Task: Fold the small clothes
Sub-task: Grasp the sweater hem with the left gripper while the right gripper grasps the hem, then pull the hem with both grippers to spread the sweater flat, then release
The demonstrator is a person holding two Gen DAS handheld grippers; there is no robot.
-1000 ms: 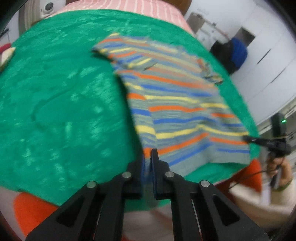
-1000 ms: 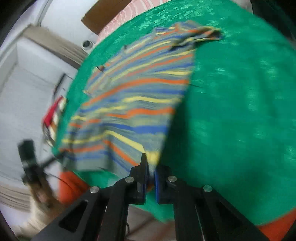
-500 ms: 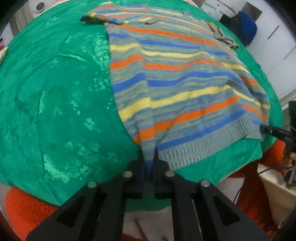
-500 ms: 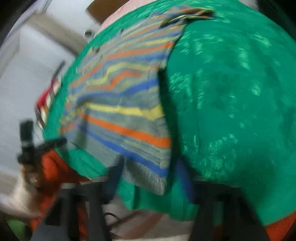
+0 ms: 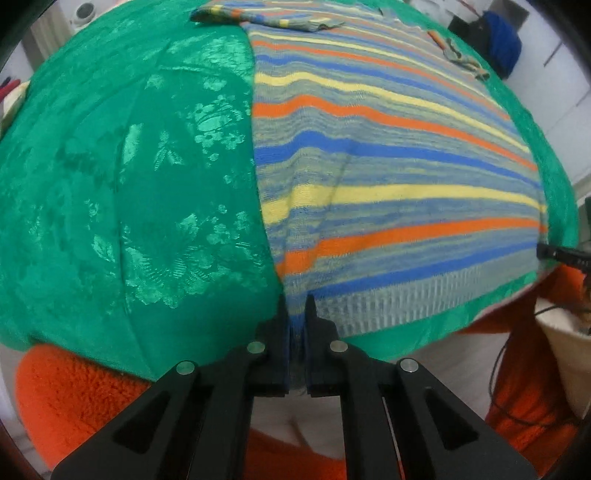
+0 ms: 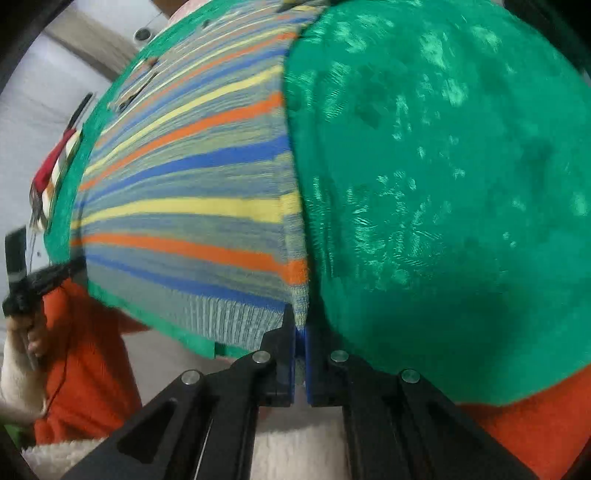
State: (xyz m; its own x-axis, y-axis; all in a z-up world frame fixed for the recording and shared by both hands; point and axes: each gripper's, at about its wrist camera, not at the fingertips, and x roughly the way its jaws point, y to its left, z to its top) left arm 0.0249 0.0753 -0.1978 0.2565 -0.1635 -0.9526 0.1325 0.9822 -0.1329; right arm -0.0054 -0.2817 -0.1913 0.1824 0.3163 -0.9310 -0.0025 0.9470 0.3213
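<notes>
A small striped knit sweater [image 5: 388, 177], grey with orange, blue and yellow bands, lies spread flat on a green patterned tablecloth [image 5: 129, 184]. My left gripper [image 5: 295, 306] is shut on the sweater's near left hem corner at the table's front edge. My right gripper [image 6: 300, 317] is shut on the near right hem corner of the sweater [image 6: 192, 192]. The right gripper's tip also shows at the right edge of the left wrist view [image 5: 554, 253]. The left gripper shows at the left of the right wrist view [image 6: 40, 280]. One sleeve [image 5: 258, 11] lies folded at the far end.
The green cloth [image 6: 424, 184] covers the whole table and hangs over the front edge. My orange fleece sleeves [image 5: 74, 398] are below the edge. A dark blue bundle [image 5: 502, 37] sits beyond the table at the far right. Red and white items [image 6: 55, 166] lie at the table's left side.
Both grippers have lowered the sweater onto the cloth and pulled its hem toward the front edge. It went from hanging lifted to lying flat and stretched.
</notes>
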